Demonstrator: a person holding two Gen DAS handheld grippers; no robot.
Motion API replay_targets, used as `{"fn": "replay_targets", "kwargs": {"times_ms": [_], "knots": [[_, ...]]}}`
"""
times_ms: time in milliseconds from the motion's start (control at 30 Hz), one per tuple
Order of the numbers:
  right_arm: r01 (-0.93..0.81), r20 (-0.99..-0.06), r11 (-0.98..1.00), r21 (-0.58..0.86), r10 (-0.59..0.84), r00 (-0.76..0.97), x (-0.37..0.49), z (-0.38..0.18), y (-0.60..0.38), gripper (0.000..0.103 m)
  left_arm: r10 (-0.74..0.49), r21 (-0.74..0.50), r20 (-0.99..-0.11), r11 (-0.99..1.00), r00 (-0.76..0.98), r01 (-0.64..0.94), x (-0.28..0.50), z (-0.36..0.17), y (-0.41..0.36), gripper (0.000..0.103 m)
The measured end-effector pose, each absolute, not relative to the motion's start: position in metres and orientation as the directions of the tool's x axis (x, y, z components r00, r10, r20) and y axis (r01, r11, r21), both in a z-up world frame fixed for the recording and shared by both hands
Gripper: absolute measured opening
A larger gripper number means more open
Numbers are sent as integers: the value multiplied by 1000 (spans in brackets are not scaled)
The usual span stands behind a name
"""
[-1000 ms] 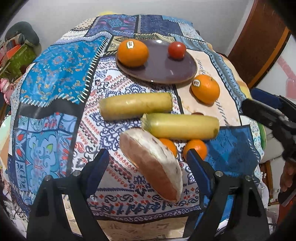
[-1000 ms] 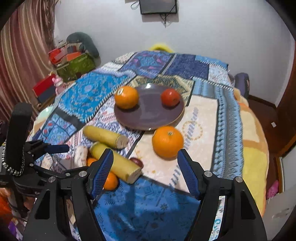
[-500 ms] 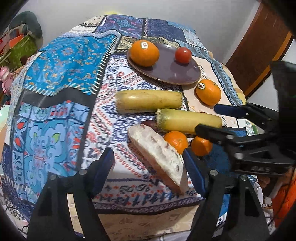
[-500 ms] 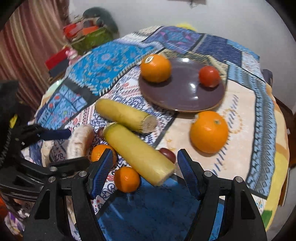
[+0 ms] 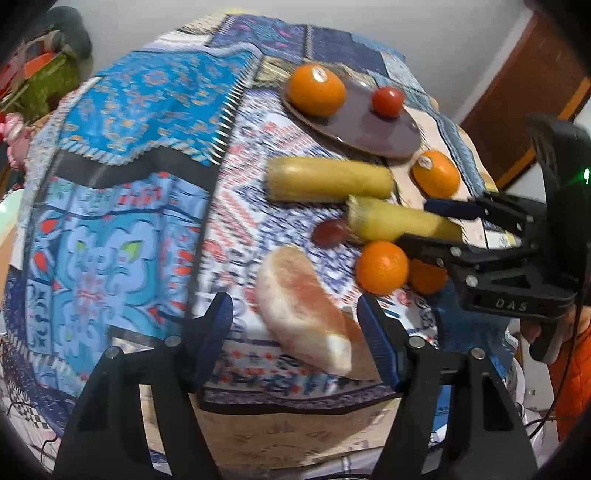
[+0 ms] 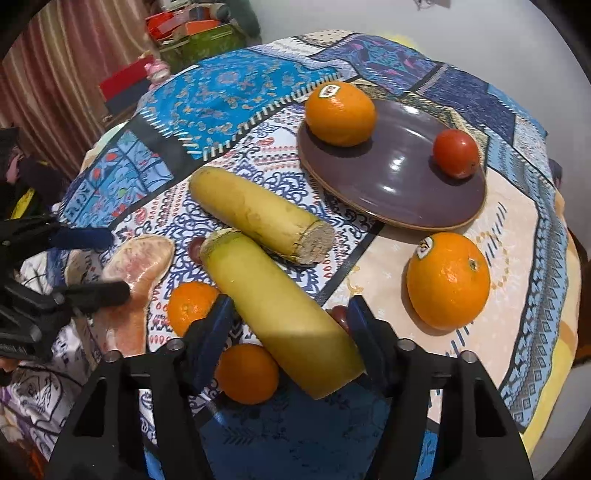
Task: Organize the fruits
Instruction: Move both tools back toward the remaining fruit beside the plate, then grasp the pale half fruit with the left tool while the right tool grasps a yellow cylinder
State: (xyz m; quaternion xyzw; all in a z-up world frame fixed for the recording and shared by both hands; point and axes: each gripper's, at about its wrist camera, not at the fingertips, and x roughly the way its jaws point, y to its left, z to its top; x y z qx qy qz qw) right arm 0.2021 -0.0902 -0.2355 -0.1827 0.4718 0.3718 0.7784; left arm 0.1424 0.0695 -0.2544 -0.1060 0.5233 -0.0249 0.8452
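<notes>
A purple plate [image 6: 399, 192] holds an orange [image 6: 341, 112] and a red tomato [image 6: 456, 153]. Another orange [image 6: 447, 280] lies beside the plate. Two yellow stalks lie side by side: the far one [image 6: 255, 214] and the near one [image 6: 280, 314]. My right gripper [image 6: 290, 317] is open, its fingers on either side of the near stalk. Two small tangerines [image 6: 192, 306] [image 6: 247, 373] and a dark grape [image 6: 195, 249] lie next to it. My left gripper [image 5: 295, 328] is open around a pomelo wedge [image 5: 306, 314].
The fruits lie on a patterned blue cloth [image 5: 122, 184] over a round table. Boxes and toys [image 6: 192, 33] stand on the left by a curtain. A brown door [image 5: 517, 103] is at the far right. The table's near edge [image 5: 295, 406] is close.
My right gripper has moved forward and down until its fingers straddle the near yellow stalk. My left gripper has shifted slightly toward the pomelo wedge. No fruit has moved.
</notes>
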Motion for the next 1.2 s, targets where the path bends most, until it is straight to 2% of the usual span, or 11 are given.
{"fn": "replay_targets", "kwargs": {"times_ms": [67,167,300,400,533,667,933,1000,1067,1100,1200], "knots": [[-756,-872,651,68,407,272,202,-235,-91,54,-144,-185,-886,981,440,-53,145,-258,60,70],[-763,-874,644,58,402,273,200,-234,-94,48,-136,-176,-888,983,439,-50,148,-261,49,82],[-741,-871,666,81,409,273,202,-234,-109,43,-114,-156,-883,986,455,-56,152,-264,45,82],[-703,-867,706,87,400,295,204,-233,-127,38,-114,-155,-877,987,466,-50,157,-263,45,73],[-633,-869,769,89,370,328,206,-234,-157,36,-120,-155,-875,987,470,-36,163,-262,51,46],[-577,-868,809,109,361,342,201,-236,-184,37,-141,-168,-875,986,464,-16,172,-262,58,42],[-576,-875,810,112,355,329,189,-238,-193,38,-131,-147,-888,989,440,-1,182,-260,60,42],[-587,-880,802,108,351,319,192,-240,-189,40,-136,-155,-893,988,429,-9,178,-260,60,44],[-596,-883,796,110,354,310,196,-243,-185,41,-136,-153,-895,988,424,-6,173,-261,58,56],[-599,-883,792,113,356,304,200,-245,-182,42,-133,-147,-897,989,421,-1,169,-262,55,59],[-608,-886,786,113,356,295,206,-251,-174,44,-90,-88,-902,996,422,25,163,-268,43,62]]}}
